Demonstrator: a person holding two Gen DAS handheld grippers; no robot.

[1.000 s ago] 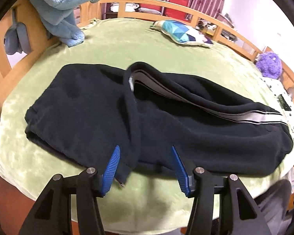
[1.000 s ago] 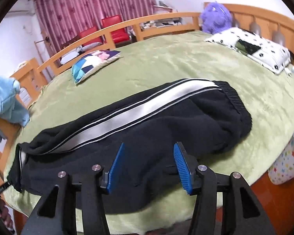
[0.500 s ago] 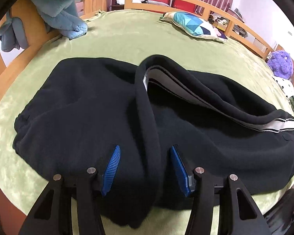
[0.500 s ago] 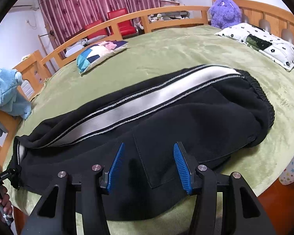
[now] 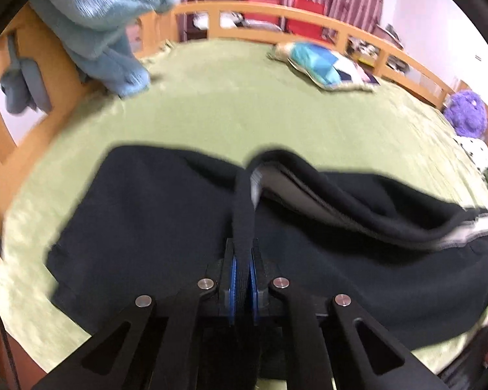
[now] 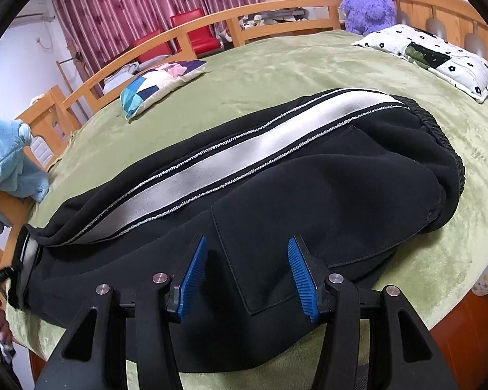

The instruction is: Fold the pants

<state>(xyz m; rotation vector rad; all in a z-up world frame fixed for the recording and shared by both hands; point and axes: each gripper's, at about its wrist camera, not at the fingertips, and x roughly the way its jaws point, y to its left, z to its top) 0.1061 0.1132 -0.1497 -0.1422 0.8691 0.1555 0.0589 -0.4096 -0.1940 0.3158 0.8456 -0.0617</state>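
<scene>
Black pants [image 5: 146, 214] with a silver side stripe [image 6: 231, 159] lie across the green bed. My left gripper [image 5: 243, 260] is shut on a black fold of the pants' hem edge, which runs up from the jaws. In the right wrist view the pants [image 6: 325, 201] lie lengthwise, waistband at the right. My right gripper [image 6: 247, 273] is open just above the fabric by the back pocket [image 6: 296, 243], holding nothing.
A light blue plush [image 5: 104, 26] hangs on the wooden rail at the left. A patchwork cushion [image 5: 322, 68] lies at the far side. A purple plush [image 6: 367, 6] and a white flowered pillow [image 6: 439, 55] sit at the right. A wooden rail [image 5: 276, 32] rings the bed.
My left gripper has closed on the pants' edge, which lay between its open fingers before. My right gripper has moved forward over the pants and stays open.
</scene>
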